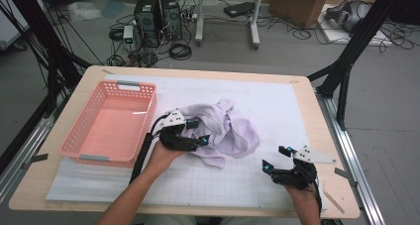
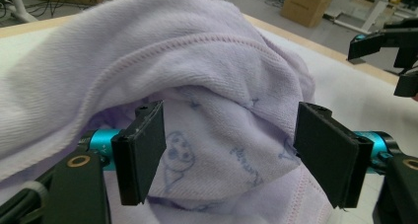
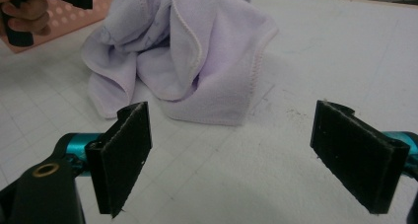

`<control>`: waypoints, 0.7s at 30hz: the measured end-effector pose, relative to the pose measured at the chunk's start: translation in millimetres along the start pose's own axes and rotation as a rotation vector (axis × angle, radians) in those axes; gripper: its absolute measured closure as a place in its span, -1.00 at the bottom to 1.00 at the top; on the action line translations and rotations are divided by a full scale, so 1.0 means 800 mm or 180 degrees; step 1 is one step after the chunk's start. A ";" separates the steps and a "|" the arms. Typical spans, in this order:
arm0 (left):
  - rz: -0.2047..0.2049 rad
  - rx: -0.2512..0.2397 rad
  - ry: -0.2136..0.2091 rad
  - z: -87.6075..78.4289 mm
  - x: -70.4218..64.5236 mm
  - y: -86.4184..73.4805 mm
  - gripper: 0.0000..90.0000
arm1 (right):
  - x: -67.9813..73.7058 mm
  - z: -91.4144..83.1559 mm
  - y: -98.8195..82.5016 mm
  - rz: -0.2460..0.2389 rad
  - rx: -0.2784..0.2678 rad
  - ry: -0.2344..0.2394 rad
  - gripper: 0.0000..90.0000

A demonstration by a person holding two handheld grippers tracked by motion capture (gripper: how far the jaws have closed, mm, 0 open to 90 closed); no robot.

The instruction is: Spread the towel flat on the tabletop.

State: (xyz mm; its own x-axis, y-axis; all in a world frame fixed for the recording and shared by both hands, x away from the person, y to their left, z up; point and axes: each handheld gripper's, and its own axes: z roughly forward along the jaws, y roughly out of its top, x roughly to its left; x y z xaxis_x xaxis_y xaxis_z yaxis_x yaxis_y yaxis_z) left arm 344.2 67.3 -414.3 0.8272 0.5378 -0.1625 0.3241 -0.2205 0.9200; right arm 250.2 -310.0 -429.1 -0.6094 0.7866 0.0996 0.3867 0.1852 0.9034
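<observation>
Lilac terry-cloth towel (image 1: 225, 131), crumpled in a heap at the middle of the desk (image 1: 317, 111), just beside the pink slotted plastic basket (image 1: 111, 123) at its 9 o'clock. Left gripper (image 1: 198, 131) is pushed into the heap's 9 o'clock edge; in the left gripper view its jaws stand wide with a printed fold of cloth between them, the pads not yet pressing. Right gripper (image 1: 275, 158) waits at the heap's 4 o'clock, apart from the cloth, jaws wide and empty. Likely faults: the left jaws may pinch several layers at once (the folds overlap), lifting a bunched mass; a shallow bite on the fold could slip, or drag the heap against the basket.
</observation>
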 end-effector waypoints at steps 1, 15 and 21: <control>0.0019 0.0015 -0.0009 0.004 -0.002 0.000 -0.35 | 0.001 0.002 0.001 -0.0016 0.0025 0.0009 -0.64; 0.0221 0.0219 0.0145 0.053 -0.020 -0.002 -0.11 | 0.007 0.029 0.013 -0.0174 0.0155 0.0054 -0.32; 0.0090 0.0216 0.0116 0.047 -0.010 0.000 0.64 | 0.007 0.051 0.024 -0.0181 0.0238 0.0070 -0.19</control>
State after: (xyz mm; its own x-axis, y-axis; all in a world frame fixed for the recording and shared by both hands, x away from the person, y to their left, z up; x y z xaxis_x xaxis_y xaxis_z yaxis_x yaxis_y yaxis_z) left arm 354.9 32.6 -426.7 0.8196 0.5596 -0.1227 0.3323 -0.2899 0.8975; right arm 282.6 -278.2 -428.6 -0.6466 0.7606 0.0590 0.4013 0.2733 0.8743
